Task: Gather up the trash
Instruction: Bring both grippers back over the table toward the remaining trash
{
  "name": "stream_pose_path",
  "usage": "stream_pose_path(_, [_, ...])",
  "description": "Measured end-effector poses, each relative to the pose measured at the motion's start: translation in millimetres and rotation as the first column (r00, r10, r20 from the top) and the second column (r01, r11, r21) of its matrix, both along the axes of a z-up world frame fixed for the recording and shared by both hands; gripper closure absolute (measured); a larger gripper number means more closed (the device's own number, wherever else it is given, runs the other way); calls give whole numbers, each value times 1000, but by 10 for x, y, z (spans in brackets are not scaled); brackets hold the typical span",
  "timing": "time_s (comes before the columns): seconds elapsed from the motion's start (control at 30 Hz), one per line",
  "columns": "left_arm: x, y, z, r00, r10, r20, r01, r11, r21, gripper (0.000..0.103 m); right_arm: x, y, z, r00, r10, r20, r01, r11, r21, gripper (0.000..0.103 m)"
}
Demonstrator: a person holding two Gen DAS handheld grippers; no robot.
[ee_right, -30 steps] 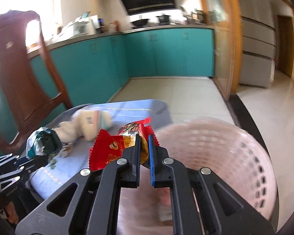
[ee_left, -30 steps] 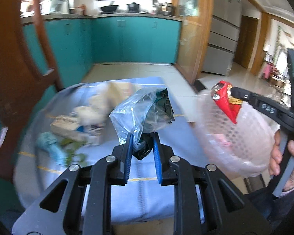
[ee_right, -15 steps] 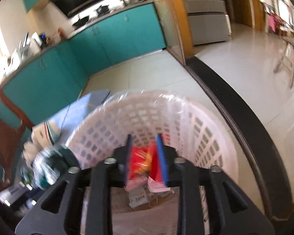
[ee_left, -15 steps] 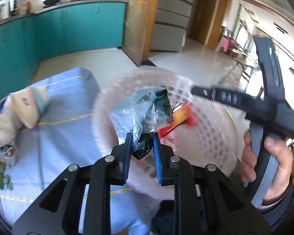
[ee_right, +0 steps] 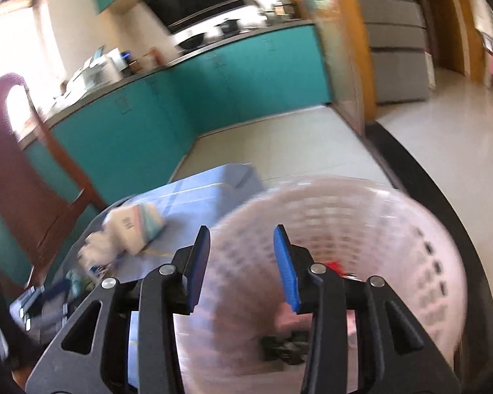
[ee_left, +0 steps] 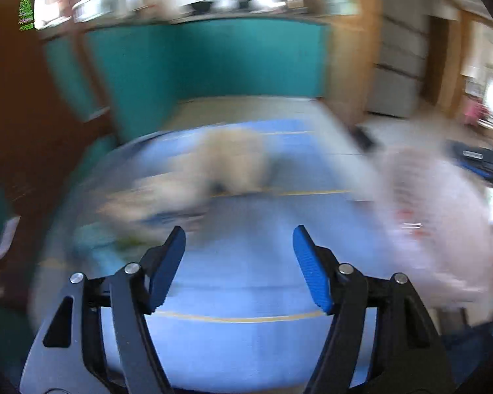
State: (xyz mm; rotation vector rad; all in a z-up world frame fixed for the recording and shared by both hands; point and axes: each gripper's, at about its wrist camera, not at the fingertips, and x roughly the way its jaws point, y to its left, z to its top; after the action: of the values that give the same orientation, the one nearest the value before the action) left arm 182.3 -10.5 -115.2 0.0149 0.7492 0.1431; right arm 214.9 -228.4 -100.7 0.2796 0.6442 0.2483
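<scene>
Both views are smeared by motion. My left gripper hangs over the blue tablecloth, its jaws opening with nothing between them. Ahead of it lies a blurred pale heap of trash. My right gripper sits above the near rim of the pink-white trash basket, jaws opening and empty. Inside the basket I see the red snack wrapper and the dark plastic bag. A tissue pack and crumpled white trash lie on the tablecloth to the left.
The basket stands off the table's right edge. A dark wooden chair is at the left, teal kitchen cabinets behind, tiled floor beyond. The other gripper's body shows at lower left in the right wrist view.
Both grippers let go: the plastic bag and the red wrapper dropped into the basket. The left gripper swung back over the table; the right one turned left, off the basket's middle.
</scene>
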Motion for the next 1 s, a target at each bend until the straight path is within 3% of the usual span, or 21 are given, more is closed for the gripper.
stream_pose_path(0.07, [-24, 346, -52, 997, 77, -28, -77, 997, -9, 53, 31, 325, 1, 995, 101, 1, -101, 995, 5, 63])
stream_pose_path(0.2, [-158, 844, -9, 981, 192, -33, -194, 978, -80, 58, 62, 1040, -55, 949, 315, -20, -315, 949, 2, 63])
stream_pose_path(0.37, [-318, 931, 249, 981, 188, 55, -184, 981, -62, 58, 215, 1845, -223, 896, 438, -75, -441, 898, -19, 63])
stream_pose_path(0.47, [-319, 988, 243, 982, 179, 56, -173, 980, -97, 57, 337, 2156, -238, 889, 454, -62, -455, 890, -11, 59])
stream_pose_path(0.53, [-333, 1025, 219, 983, 179, 48, -173, 980, -100, 57, 430, 2300, -261, 888, 456, -56, -457, 890, 6, 37])
stream_pose_path(0.83, [-331, 1101, -10, 986, 168, -14, -169, 982, -87, 57, 736, 2814, -542, 891, 442, -104, -447, 894, -25, 36])
stream_pose_path(0.87, [-320, 1109, -39, 986, 168, -22, -169, 981, -97, 57, 747, 2827, -564, 890, 444, -107, -450, 892, -41, 39])
stream_pose_path(0.9, [-315, 1124, -70, 985, 168, -28, -171, 980, -101, 57, 746, 2848, -588, 886, 450, -111, -457, 888, -55, 54])
stream_pose_path(0.97, [-278, 1153, -140, 984, 169, -47, -174, 978, -116, 57, 720, 2868, -603, 869, 479, -124, -488, 871, -62, 68])
stream_pose_path(1.0, [-265, 1171, -174, 984, 169, -56, -175, 976, -126, 57, 702, 2857, -595, 864, 488, -123, -498, 865, -67, 86])
